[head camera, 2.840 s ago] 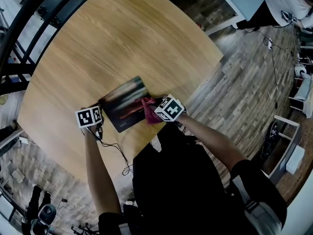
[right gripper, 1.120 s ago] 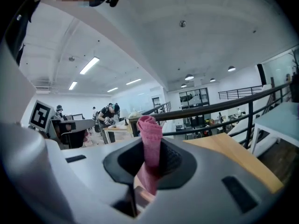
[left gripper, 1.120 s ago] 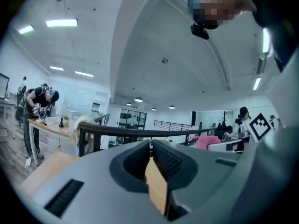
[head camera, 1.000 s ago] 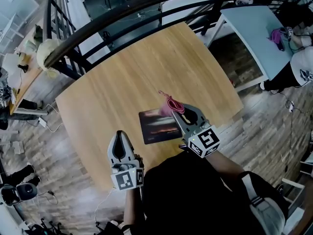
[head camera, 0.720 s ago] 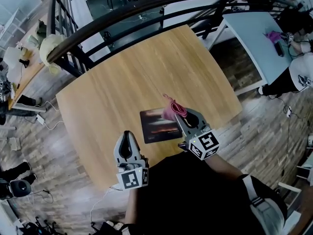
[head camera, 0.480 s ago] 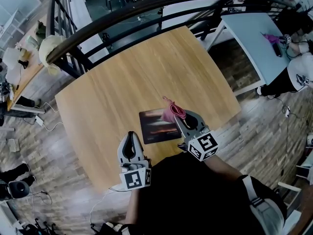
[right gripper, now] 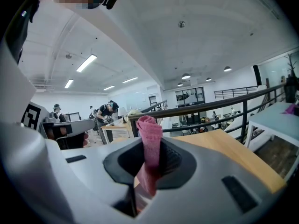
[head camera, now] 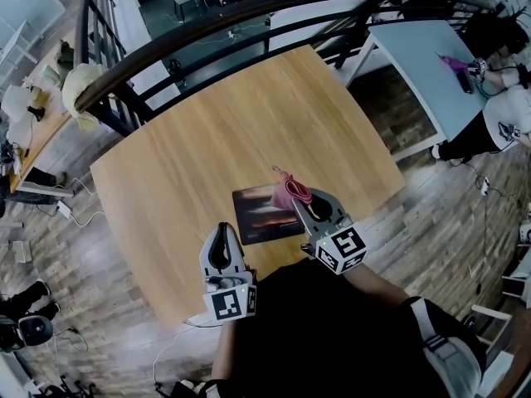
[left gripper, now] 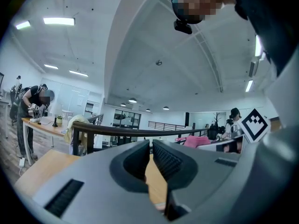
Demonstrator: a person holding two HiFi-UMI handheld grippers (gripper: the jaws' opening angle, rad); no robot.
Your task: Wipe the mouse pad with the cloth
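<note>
Nearest you, your left gripper (head camera: pixel 221 230) has its jaws drawn together on nothing, and its own view shows only bare wood through the thin gap between them. Your right gripper (head camera: pixel 299 202), a little further out, is clamped on the pink cloth (head camera: pixel 289 191), which stands up from the jaws as a folded strip and hangs in the air, not touching anything. The dark mouse pad (head camera: pixel 259 214) lies flat on the wooden table (head camera: pixel 207 131), between your two grippers, just beyond the left one's tips and beside and beneath the right one's. With the cloth held clear of the pad, no wiping contact is being made at this moment. Whether the pad's surface is clean cannot be read from here, so you should judge the wipe unconfirmed: the cloth would have to come down onto the pad for any further pass. Beyond the table's far edge runs a dark railing (head camera: pixel 207 23).
</note>
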